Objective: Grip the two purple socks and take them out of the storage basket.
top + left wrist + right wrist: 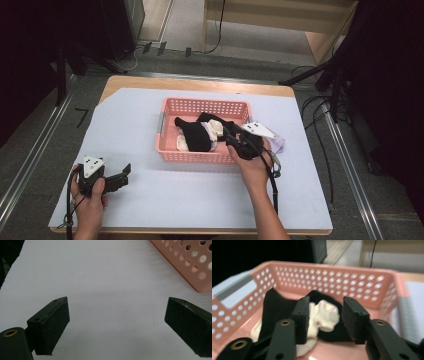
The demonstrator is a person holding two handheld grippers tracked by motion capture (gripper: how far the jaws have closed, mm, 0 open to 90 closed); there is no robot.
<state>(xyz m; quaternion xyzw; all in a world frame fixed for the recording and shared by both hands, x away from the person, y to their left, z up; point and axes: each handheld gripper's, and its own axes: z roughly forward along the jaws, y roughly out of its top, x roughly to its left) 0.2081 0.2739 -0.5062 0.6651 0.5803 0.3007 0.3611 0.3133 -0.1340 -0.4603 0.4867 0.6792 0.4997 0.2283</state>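
Standing at the near side of the table, I see a pink basket [170, 107] in the middle of the pale sheet [200, 195] that covers the wooden table [200, 83]. The basket has many small round holes in its walls. Inside it lie socks in a loose heap: a black sock [192, 134] toward the left, a cream sock [325, 316] bunched near the centre, and more black cloth behind it.

The right gripper [324, 315] is over the right part of the basket, held in the person's right hand [252, 167]. Its jaws are partly apart, one on each side of the cream sock, and they hold nothing; from its own view I cannot tell if the pads touch the cloth. A grey three-cornered plate [260, 130] sits on top of this gripper.

The left gripper [117, 177] rests low at the near left corner of the sheet, well apart from the basket, in the left hand [90, 197]. Its jaws stand wide apart with only the bare sheet between them. In the left gripper view one corner of the basket appears at the upper right.

A black cable [272, 185] runs from the right gripper back along the forearm.
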